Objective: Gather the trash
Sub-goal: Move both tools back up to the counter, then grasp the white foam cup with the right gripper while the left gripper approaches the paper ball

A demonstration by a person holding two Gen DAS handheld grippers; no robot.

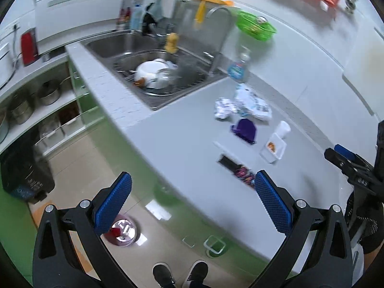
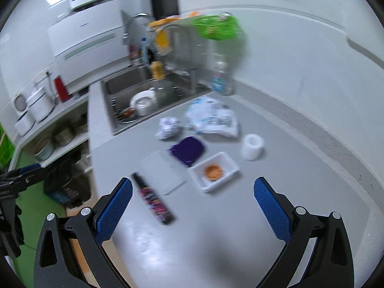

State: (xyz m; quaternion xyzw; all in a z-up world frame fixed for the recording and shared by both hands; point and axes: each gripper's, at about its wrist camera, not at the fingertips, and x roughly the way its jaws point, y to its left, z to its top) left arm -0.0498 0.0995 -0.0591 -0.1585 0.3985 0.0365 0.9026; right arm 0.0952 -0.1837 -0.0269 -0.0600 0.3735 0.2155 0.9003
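Trash lies on the grey counter (image 2: 300, 168): a black snack wrapper (image 2: 153, 199), a white foam tray with an orange stain (image 2: 213, 170), a flat white lid (image 2: 163, 170), a purple wrapper (image 2: 188, 150), a white cup on its side (image 2: 252, 147), a crumpled white ball (image 2: 169, 127) and a crumpled plastic bag (image 2: 211, 117). My right gripper (image 2: 193, 206) is open and empty above the counter's near part. My left gripper (image 1: 192, 199) is open and empty over the counter edge; the wrapper (image 1: 240, 171), tray (image 1: 273, 148) and purple wrapper (image 1: 244, 129) lie beyond it.
A steel sink (image 1: 156, 72) with dishes sits at the counter's far left. A soap bottle (image 1: 240, 67) and green basket (image 1: 255, 25) stand behind the trash. A black bin bag (image 1: 24, 168) and a pedal bin (image 1: 122, 231) are on the floor at left.
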